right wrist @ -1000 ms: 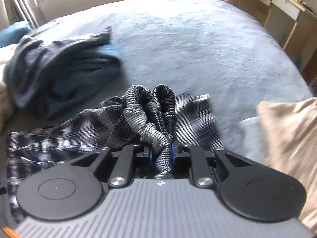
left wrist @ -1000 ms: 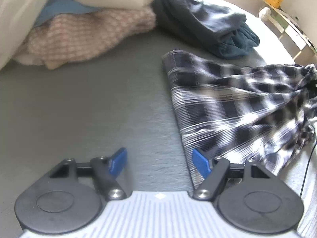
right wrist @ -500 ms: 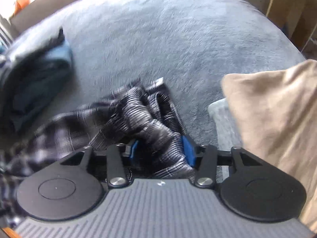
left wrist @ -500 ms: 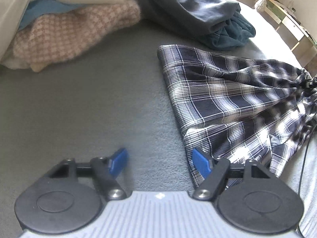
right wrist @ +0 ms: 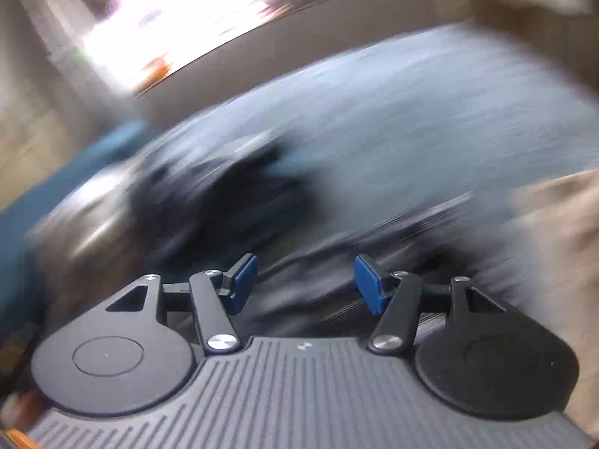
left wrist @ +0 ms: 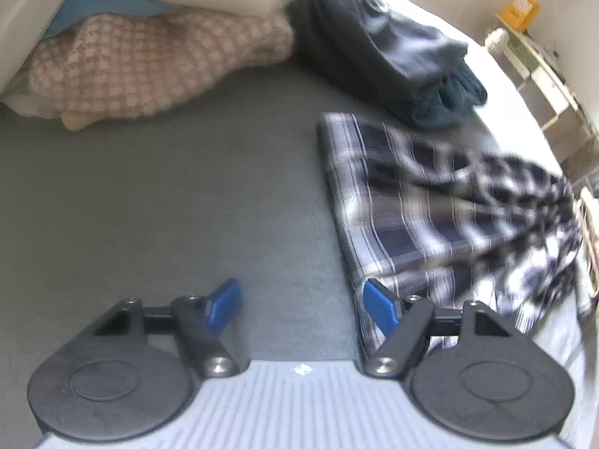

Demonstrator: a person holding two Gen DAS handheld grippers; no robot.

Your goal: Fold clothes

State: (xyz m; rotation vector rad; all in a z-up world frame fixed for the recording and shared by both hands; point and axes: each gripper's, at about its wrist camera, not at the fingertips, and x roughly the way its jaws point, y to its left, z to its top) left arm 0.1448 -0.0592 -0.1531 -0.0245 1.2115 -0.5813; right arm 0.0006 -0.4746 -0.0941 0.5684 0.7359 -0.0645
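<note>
So on the far left of the left wrist view there's a stack of folded stuff sitting on the grey bed (left wrist: 149,205), with a pink checked blanket (left wrist: 149,67) at the bottom. The left claw (left wrist: 299,301) is hovering low over bare bed, pads apart, gripping nothing. Just right of it the plaid garment (left wrist: 430,205) is lying partly spread, its near corner right beside the right-hand pad. Behind that a dark folded pile (left wrist: 393,60) is sitting. The right claw (right wrist: 305,284) is also wide apart and empty, view super blurry. I'm guessing we're between grabs, and next up is pinching that near plaid corner to flatten it
</note>
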